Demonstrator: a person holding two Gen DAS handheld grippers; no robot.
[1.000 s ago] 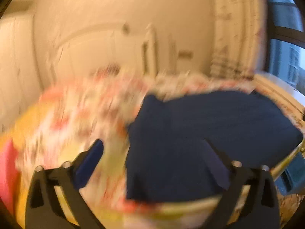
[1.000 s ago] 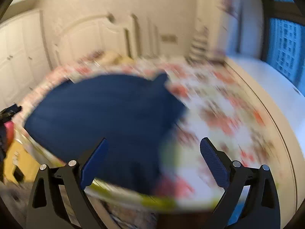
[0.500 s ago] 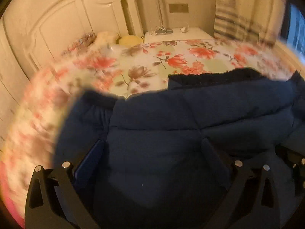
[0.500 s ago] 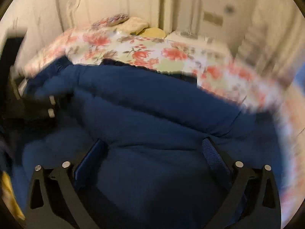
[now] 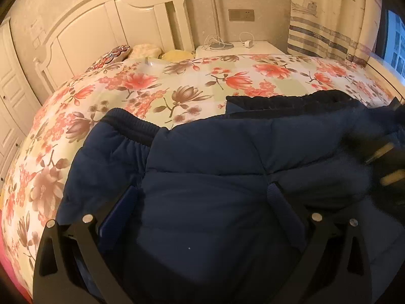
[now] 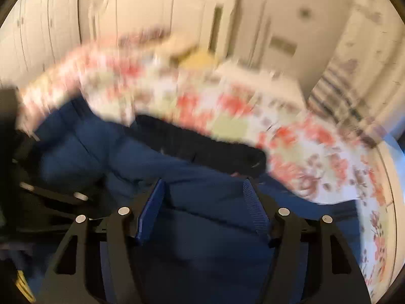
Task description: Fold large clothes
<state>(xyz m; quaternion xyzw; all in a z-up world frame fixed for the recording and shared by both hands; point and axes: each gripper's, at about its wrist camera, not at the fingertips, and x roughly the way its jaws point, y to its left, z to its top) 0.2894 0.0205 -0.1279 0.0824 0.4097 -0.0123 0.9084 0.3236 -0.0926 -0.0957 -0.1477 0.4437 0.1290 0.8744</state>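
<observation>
A navy quilted jacket (image 5: 215,167) lies spread on the floral bed (image 5: 177,86), with its ribbed cuff (image 5: 131,129) at the left and its dark ribbed hem at the back. My left gripper (image 5: 202,202) is open, low over the jacket's padded body, with fabric between the fingers. My right gripper (image 6: 205,197) has its jaws partly closed around a raised fold of the jacket (image 6: 202,240); the view is motion-blurred. The right gripper also shows as a dark blur at the right edge of the left wrist view (image 5: 387,162).
A white headboard (image 5: 108,27) and pillows (image 5: 114,55) stand at the far end of the bed. A white nightstand (image 5: 238,48) with cables sits beside it, a striped curtain (image 5: 326,20) at the right. White wardrobe doors (image 5: 10,81) line the left wall.
Both grippers came down from above the bed's near edge onto the jacket. The right gripper's jaws have narrowed around a fold of fabric and it is still moving. The left has settled.
</observation>
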